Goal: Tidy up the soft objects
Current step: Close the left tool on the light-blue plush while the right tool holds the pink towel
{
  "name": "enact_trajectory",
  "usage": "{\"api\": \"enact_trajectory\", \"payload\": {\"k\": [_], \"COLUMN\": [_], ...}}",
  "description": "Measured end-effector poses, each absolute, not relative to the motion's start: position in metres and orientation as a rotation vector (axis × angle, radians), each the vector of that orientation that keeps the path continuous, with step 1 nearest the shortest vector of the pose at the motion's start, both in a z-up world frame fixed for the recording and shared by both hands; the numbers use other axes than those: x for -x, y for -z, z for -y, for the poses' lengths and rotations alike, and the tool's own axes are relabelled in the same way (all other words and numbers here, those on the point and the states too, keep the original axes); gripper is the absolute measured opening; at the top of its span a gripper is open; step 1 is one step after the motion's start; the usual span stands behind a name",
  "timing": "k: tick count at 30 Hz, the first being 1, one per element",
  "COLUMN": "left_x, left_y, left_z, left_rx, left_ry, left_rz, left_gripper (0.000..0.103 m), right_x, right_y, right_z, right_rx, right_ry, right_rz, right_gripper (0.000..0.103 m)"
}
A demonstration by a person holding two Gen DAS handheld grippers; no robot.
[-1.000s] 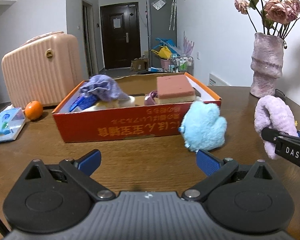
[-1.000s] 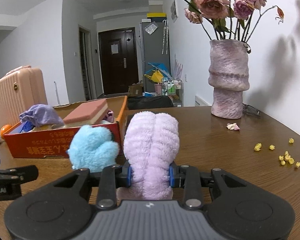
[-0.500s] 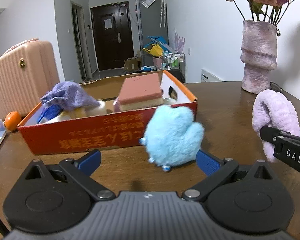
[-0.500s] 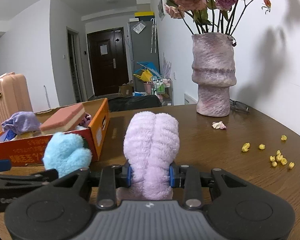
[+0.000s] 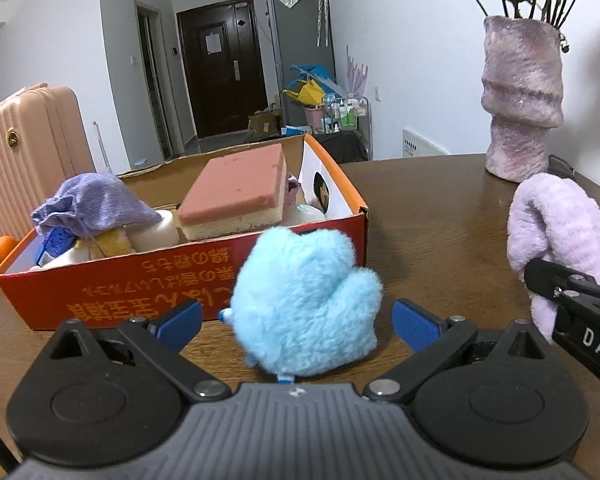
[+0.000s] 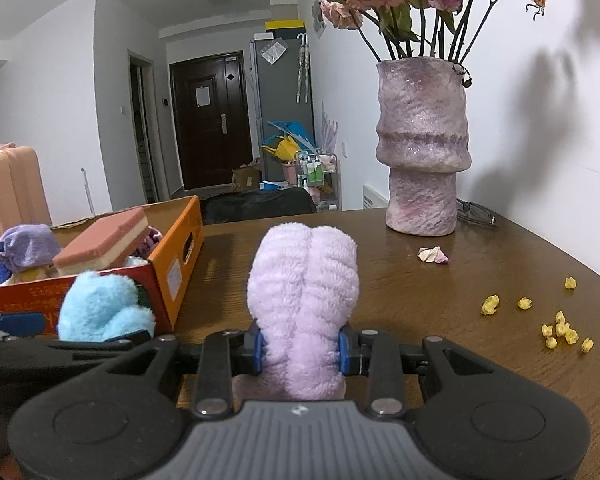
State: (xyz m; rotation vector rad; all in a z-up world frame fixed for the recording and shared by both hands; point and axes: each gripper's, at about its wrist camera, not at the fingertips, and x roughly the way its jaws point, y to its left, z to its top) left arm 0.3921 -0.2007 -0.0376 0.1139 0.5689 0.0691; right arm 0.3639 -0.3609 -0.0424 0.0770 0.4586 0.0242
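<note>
With my right gripper (image 6: 300,350) clamped on the lilac plush (image 6: 304,292), I centre my left gripper's (image 5: 296,320) spread fingers around the blue plush (image 5: 306,304), then close gently beside the orange box (image 5: 140,292).

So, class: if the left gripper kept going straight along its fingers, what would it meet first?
The left gripper, open, would first meet the blue plush toy sitting between its fingers on the table; the orange box stands just behind.
</note>
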Motion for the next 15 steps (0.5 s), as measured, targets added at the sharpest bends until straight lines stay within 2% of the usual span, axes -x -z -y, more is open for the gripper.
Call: {"api": "enact_trajectory", "payload": {"k": [12, 13, 15], "left_x": [-0.423, -0.422, -0.421], "left_y": [0.051, 0.051, 0.050], "left_z": [0.202, 0.201, 0.201], "left_rx": [-0.127, -0.121, -0.125], "left_ry": [-0.119, -0.112, -0.098], "left_rz": [-0.621, -0.620, -0.615], "left_gripper": [0.103, 0.102, 0.092], "right_x": [-0.369, -0.368, -0.368], "right_y": [0.044, 0.044, 0.044], "right_z": [0.360, 0.360, 0.360], "right_rx": [-0.072, -0.072, -0.071], "right_ry": [-0.023, -0.023, -0.023], "right_rz": [-0.465, -0.465, -0.464], "right_gripper": [0.032, 0.032, 0.032]}}
